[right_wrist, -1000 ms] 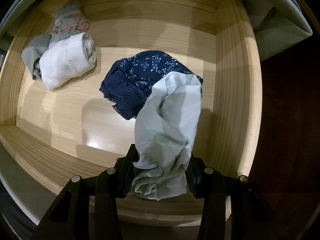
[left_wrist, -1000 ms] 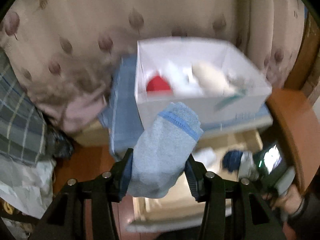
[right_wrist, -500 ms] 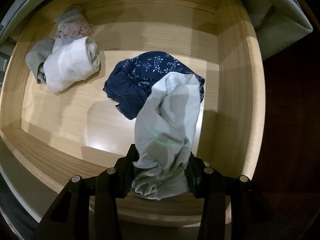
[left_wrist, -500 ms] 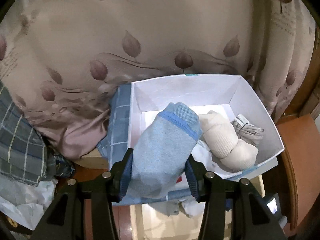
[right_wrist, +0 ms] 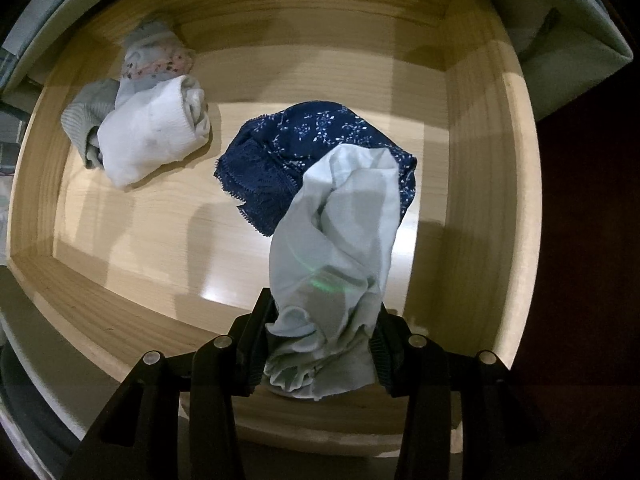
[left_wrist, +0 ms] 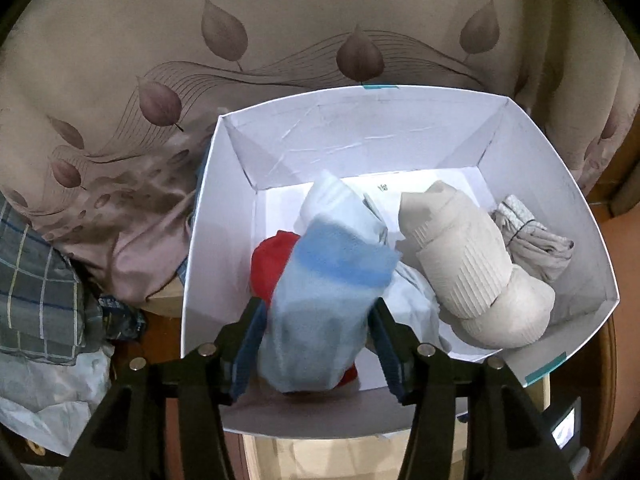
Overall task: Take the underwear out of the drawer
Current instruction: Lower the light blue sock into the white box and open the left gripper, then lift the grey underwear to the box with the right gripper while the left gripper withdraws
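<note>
In the left wrist view my left gripper (left_wrist: 318,334) is shut on a light blue rolled garment with a darker blue band (left_wrist: 324,300), held over the near part of a white cardboard box (left_wrist: 208,240). In the box lie a red item (left_wrist: 268,264), a beige ribbed roll (left_wrist: 472,272), a pale blue piece (left_wrist: 412,300) and a grey-white piece (left_wrist: 528,232). In the right wrist view my right gripper (right_wrist: 320,348) is shut on pale mint-green underwear (right_wrist: 336,264), held above the open wooden drawer (right_wrist: 480,200). Navy floral lace underwear (right_wrist: 304,160) lies on the drawer floor beyond it.
A white roll (right_wrist: 152,140), a grey piece (right_wrist: 86,116) and a floral pale piece (right_wrist: 156,60) lie in the drawer's far left corner. A leaf-patterned curtain (left_wrist: 280,40) hangs behind the box. Plaid cloth (left_wrist: 36,288) and a plastic bag (left_wrist: 48,392) lie left of it.
My left gripper has carried the blue garment forward and down over the box, which now fills the view. My right gripper has stayed above the drawer with the mint underwear, shifting slightly.
</note>
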The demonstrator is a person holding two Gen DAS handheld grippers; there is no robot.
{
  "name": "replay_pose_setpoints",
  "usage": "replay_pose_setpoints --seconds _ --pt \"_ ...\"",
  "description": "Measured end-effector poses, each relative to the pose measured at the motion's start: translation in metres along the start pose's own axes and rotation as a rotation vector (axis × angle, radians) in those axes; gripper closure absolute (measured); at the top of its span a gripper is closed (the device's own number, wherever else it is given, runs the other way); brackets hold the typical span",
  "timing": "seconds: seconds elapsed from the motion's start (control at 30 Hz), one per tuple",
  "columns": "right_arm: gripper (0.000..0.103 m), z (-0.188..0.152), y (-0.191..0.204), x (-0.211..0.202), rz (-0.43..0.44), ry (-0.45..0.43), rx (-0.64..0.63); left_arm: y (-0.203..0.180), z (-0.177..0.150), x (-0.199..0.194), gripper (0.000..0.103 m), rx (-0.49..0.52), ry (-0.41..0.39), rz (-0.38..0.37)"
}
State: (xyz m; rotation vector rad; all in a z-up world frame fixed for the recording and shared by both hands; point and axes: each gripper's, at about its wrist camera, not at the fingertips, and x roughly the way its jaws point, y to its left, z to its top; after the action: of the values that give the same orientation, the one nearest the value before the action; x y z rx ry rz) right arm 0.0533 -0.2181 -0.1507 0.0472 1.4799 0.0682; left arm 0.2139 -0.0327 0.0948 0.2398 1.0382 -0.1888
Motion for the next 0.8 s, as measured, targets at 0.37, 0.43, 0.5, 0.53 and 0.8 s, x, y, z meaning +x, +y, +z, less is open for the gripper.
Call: replay_pose_setpoints --seconds 0.37,0.43,0.5,0.53,0.8 --pt "0.062 0.004 0.002 -0.002 -0.007 0.000 0.008 0.015 -0.010 -0.042 0.047 -0.051 -0.052 -0.048" --pt "0.063 0.004 0.004 -0.002 -0.011 -0.004 0.008 0.018 -0.022 -0.052 0.047 -0.041 -0.065 -0.034" --pt "0.064 0.002 0.005 -0.005 -0.019 -0.019 0.002 0.021 -0.036 -0.059 0.047 -0.032 -0.077 -0.016" --pt "0.065 0.003 0.005 -0.008 -0.023 -0.029 -0.002 0.022 -0.045 -0.062 0.047 -0.026 -0.080 0.001" --pt "0.066 -0.004 0.005 -0.032 0.013 -0.122 0.011 0.031 -0.122 -0.057 0.047 -0.048 -0.035 0.039"
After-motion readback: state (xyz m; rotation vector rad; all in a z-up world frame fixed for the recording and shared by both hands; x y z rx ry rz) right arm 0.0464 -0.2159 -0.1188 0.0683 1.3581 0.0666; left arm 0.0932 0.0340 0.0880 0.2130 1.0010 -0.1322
